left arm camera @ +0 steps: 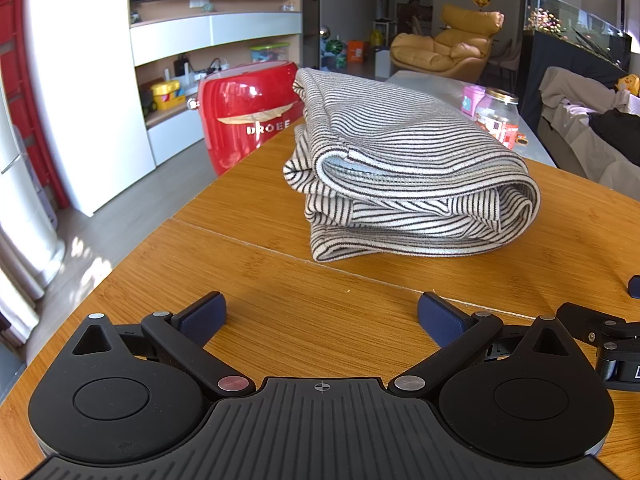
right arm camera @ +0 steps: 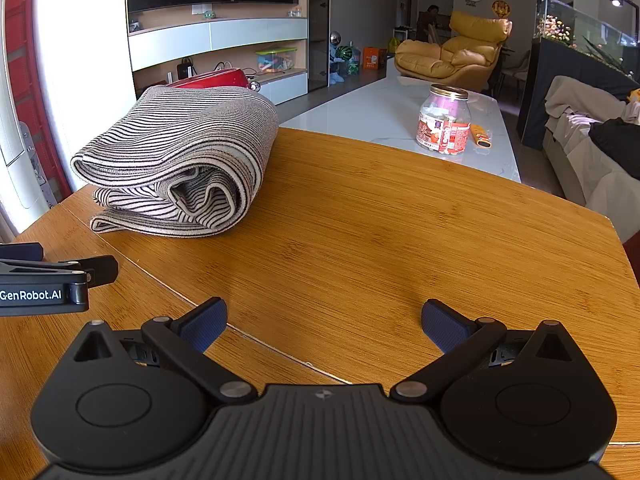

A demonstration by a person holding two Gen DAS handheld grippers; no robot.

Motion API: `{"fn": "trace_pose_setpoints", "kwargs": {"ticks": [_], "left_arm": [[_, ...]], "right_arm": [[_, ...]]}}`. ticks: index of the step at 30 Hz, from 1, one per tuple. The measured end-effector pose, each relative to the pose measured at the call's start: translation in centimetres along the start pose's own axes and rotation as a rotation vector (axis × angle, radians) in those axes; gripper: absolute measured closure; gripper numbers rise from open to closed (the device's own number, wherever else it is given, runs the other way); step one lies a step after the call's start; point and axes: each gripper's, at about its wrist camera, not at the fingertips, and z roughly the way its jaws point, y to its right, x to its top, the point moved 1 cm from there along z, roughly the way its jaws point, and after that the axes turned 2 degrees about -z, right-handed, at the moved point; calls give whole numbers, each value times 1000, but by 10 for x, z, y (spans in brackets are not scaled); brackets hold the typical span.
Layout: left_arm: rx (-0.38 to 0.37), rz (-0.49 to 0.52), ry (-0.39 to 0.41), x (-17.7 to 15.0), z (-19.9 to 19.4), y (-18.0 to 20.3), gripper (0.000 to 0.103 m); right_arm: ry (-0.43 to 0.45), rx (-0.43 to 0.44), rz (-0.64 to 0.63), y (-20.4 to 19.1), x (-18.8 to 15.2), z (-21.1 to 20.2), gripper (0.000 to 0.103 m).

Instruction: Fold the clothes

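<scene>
Our left gripper [left arm camera: 322, 318] is spread wide and holds nothing; its 2 blue pads [left arm camera: 202, 316] rest low over the bare wooden table [left arm camera: 248, 280]. Our right gripper [right arm camera: 324, 322] is the same, released and empty, just beside the left one. Neither tool touches the cloth.

The striped garment [left arm camera: 404, 172] lies in front of the left gripper, a little apart from it, and to the front left of the right gripper. It is already a thick bundle of several layers, with a rounded fold on its right side and loose edges at the near left corner.

We judge that the folding is almost finished or finished, and both tools are back from the work. If 1 more move is needed, it is to tidy the uneven lower layers: the left gripper goes forward, closes on the near edge, and the right one steadies the bundle so it does not slide.

Behind the table stand a red appliance [left arm camera: 248, 116] and a glass jar [right arm camera: 444, 120] on a white counter [right arm camera: 380, 116].
</scene>
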Motion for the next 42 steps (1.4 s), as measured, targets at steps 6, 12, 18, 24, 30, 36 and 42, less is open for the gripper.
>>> {"fn": "trace_pose_setpoints", "kwargs": {"ticks": [6, 12, 18, 24, 30, 36, 42], "left_arm": [[0, 0, 0, 0, 0, 0, 0], [0, 0, 0, 0, -1, 1, 0], [0, 0, 0, 0, -1, 1, 0], [0, 0, 0, 0, -1, 1, 0], [0, 0, 0, 0, 0, 0, 0], [0, 0, 0, 0, 0, 0, 0], [-20, 11, -1, 1, 1, 2, 0]], "right_arm": [[0, 0, 0, 0, 0, 0, 0], [0, 0, 0, 0, 0, 0, 0], [0, 0, 0, 0, 0, 0, 0], [0, 0, 0, 0, 0, 0, 0], [0, 0, 0, 0, 0, 0, 0], [0, 0, 0, 0, 0, 0, 0], [0, 0, 0, 0, 0, 0, 0]]}}
